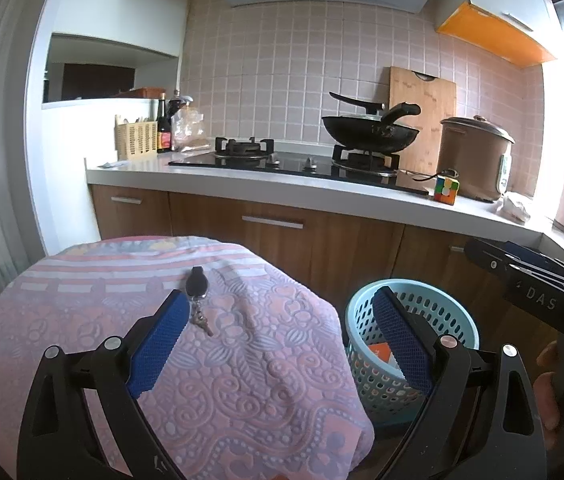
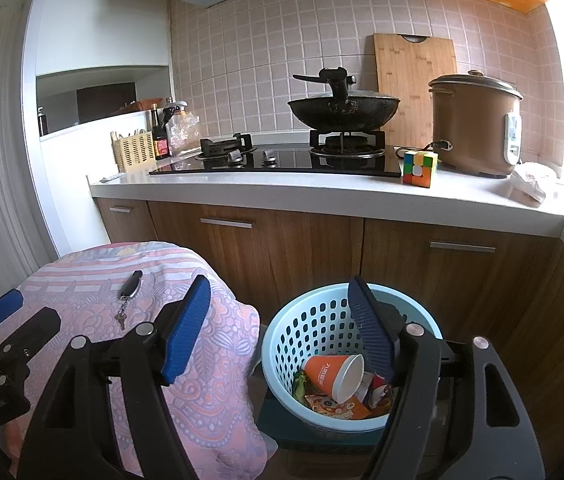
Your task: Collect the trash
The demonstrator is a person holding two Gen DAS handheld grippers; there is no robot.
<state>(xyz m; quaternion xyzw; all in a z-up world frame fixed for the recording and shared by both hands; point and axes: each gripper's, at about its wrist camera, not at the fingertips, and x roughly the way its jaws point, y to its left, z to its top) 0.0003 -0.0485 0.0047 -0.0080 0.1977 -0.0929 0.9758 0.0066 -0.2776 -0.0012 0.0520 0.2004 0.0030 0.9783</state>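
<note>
Trash, an orange paper cup [image 2: 336, 376] and wrappers [image 2: 338, 406], inside light blue basket [image 2: 282, 344] on the floor, right claw [image 2: 278, 332] wide open and empty above it, left claw [image 1: 282, 334] open and empty, key fob [image 2: 130, 285] on patterned cloth [image 2: 210, 392], puzzle cube [image 2: 420, 168] on counter [image 2: 282, 196] behind.

We see that our left gripper [image 1: 278, 336] is a black frame of angled struts with triangular cut-outs, joined by round silver screws, and each of its fingers [image 1: 158, 340] carries a long blue pad with a fine ribbed texture. Our right gripper [image 2: 282, 336] is built the same way, black struts with silver pivot screws and blue ribbed pads, the pad nearest the light blue basket [image 2: 282, 332] showing darker ridges. In the left wrist view, to the right of the basket, the right gripper's black body bears pale letters reading "DAS".
</note>
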